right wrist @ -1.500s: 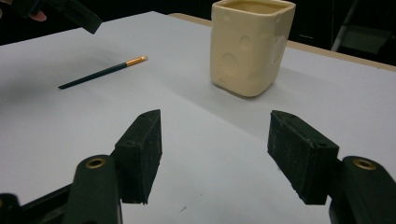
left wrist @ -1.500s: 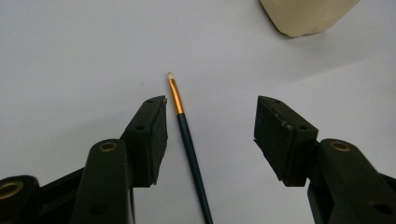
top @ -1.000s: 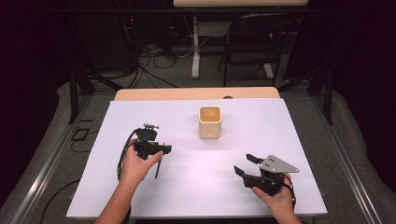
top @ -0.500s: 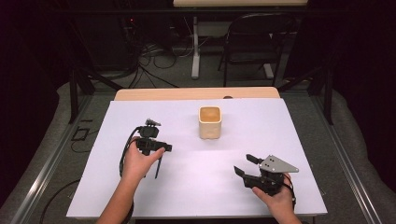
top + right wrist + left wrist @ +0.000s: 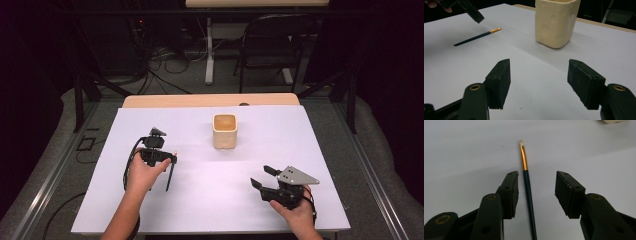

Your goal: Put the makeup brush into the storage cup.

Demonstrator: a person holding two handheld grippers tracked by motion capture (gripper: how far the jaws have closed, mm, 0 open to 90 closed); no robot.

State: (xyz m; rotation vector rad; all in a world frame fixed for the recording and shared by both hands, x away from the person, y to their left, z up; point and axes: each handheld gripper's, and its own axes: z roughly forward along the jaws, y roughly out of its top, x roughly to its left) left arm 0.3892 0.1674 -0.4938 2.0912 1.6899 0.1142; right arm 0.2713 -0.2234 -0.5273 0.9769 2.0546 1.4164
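Left gripper (image 5: 537,192): held over the paintbrush (image 5: 528,192), which lies flat on the white table cover (image 5: 210,200). In the left gripper view the brush handle runs up between the 2 jaws, closer to the left pad (image 5: 512,195) than to the right pad; a thin gap shows on the left, a wide gap on the right. Neither pad presses on the handle. The jaws have just been closing, with the brush between them, and stand partly apart.

Paintbrush: dark green-black handle, gold ferrule, pale bristle tip. In the left gripper view the tip points away from the gripper. In the high view the brush (image 5: 170,177) lies on the left half of the table, just below the left gripper (image 5: 157,155), well apart from the cup (image 5: 224,131).

Right gripper (image 5: 267,180): rests low at the near right part of the table in the person's right hand (image 5: 297,212). In the right gripper view (image 5: 539,82) its 2 jaws stand wide apart with bare table cover between them.

Cup: cream, squarish, dimpled walls, upright near the table's middle toward the far edge. In the right gripper view it (image 5: 555,22) stands beyond the jaws, with the brush (image 5: 477,36) lying to its left, under a jaw of the left gripper (image 5: 471,11).
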